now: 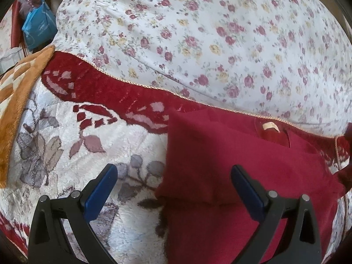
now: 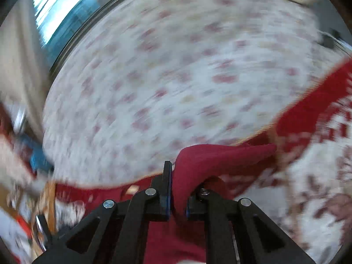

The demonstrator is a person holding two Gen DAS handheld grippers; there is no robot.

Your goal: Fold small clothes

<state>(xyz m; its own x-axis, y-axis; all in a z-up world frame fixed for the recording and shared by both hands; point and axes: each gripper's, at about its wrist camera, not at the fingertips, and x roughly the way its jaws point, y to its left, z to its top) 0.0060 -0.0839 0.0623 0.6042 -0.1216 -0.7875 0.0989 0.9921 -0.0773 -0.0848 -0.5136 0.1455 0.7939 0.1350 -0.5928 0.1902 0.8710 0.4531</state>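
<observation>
Right claw grips red garment; left claw wide beside floral pillow.

A white-and-red patterned blanket bears the dark red garment and an orange throw

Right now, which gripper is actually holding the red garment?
The right gripper: its fingers are shut on a fold of the red garment. The left gripper is wide open above the garment, with nothing between its fingers.
</observation>
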